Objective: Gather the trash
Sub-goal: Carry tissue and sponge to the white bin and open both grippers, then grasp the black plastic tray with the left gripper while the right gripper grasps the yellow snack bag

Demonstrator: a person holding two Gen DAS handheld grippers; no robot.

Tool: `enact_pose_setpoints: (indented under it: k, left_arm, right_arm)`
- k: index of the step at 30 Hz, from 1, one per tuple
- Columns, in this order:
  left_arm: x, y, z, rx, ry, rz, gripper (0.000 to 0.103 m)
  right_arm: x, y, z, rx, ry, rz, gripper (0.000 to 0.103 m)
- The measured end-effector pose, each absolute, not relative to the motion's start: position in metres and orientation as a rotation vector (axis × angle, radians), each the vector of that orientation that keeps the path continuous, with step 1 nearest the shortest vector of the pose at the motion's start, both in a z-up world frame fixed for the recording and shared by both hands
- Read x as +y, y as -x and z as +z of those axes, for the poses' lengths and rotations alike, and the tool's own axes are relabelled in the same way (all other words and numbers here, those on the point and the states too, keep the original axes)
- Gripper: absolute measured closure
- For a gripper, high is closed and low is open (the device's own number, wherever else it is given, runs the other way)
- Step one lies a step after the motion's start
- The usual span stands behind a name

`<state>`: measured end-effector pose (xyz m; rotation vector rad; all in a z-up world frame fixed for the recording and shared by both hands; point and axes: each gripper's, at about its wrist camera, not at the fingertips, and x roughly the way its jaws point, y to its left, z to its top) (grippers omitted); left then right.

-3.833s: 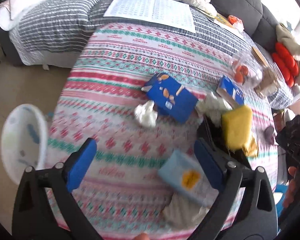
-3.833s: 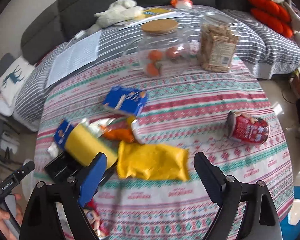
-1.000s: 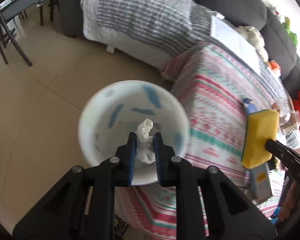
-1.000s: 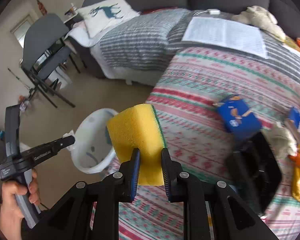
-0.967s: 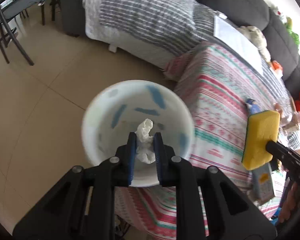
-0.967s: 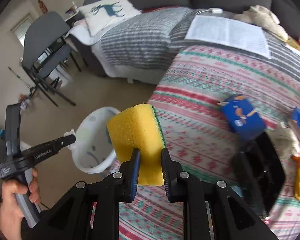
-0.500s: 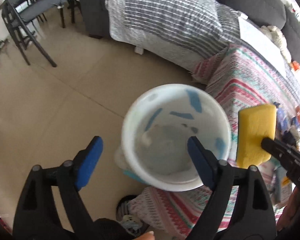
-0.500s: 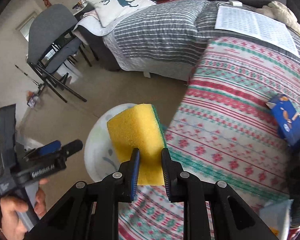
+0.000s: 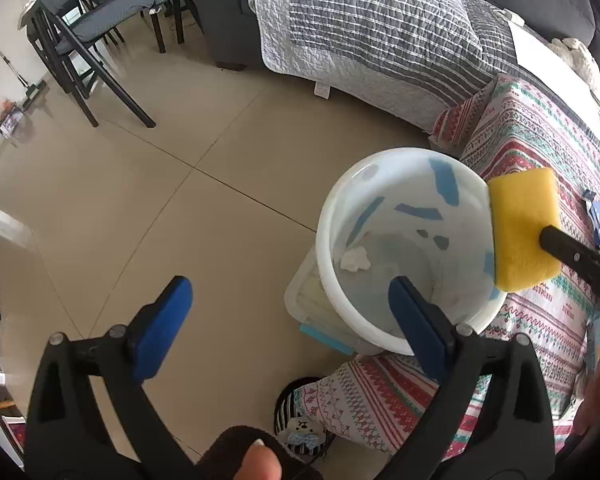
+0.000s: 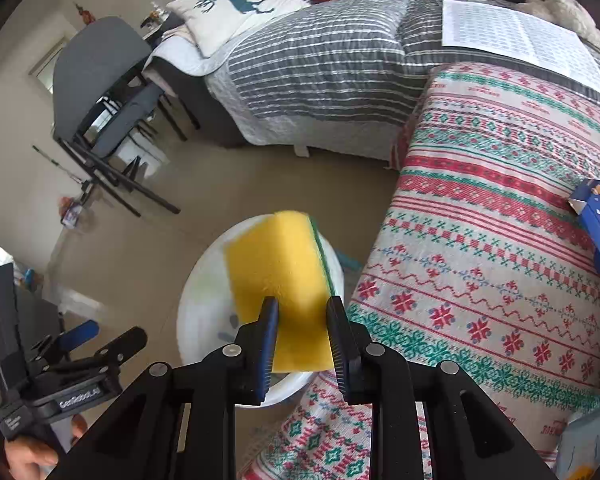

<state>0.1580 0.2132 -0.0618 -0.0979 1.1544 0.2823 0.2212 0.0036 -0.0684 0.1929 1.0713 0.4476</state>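
A white bin [image 9: 332, 208] stands on the floor against the table's edge, with a crumpled white tissue [image 9: 355, 258] lying inside. My left gripper [image 9: 288, 320] hangs over the bin's near left rim; its jaws are opening wide with nothing between them. Over the bin's right rim hangs a yellow sponge [image 9: 524, 228] with a green backing. In the right wrist view the sponge [image 10: 280, 264] sits between the pads of my right gripper [image 10: 300, 320], directly above the bin [image 10: 204, 292]. Those jaws are opening, and the pads still touch the sponge's sides. The left gripper [image 10: 100, 338] shows at lower left.
The table with the red and green patterned cloth [image 10: 500, 240] carries a blue box [image 10: 596, 224]. A clear plastic tub [image 9: 304, 300] stands beside the bin. A grey striped sofa cover [image 9: 380, 32] and dark chairs [image 9: 80, 40] stand beyond the tiled floor [image 9: 140, 200].
My left gripper opened and the tissue dropped into the bin; it then drifted left off the bin. The right gripper carried the sponge over the bin and its jaws parted slightly.
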Motion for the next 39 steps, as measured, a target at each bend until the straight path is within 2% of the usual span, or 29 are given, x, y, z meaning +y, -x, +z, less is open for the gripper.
enact_pose_setpoints:
  k: [2,4,11,23,29,39]
  left_arm:
    - [0.213,-0.157,-0.06,1.151,0.101,0.283,0.004]
    - [0.212,-0.156,-0.059,1.151,0.112,0.282,0.003]
    - [0.194,-0.153,-0.054,1.151,0.112,0.26,0.003]
    - [0.132,-0.158,-0.039,1.149,0.078,0.133,0.003]
    - [0.07,-0.163,-0.027,1.127,0.028,0.013,0.003]
    - [-0.041,-0.164,-0.021,1.124,-0.052,-0.171,0.003]
  right_arm:
    - [0.002,-0.219,-0.067,1.072,-0.198,0.451,0.052]
    - [-0.004,-0.215,-0.062,1.053,-0.197,0.442,0.042]
    - [-0.034,-0.193,-0.04,1.01,-0.17,0.391,0.029]
    - [-0.156,-0.157,-0.005,0.966,-0.148,0.212,0.026]
    - [-0.255,-0.134,0.008,0.932,-0.206,0.034,0.022]
    - [-0.383,-0.1,-0.005,0.959,-0.342,-0.188,0.022]
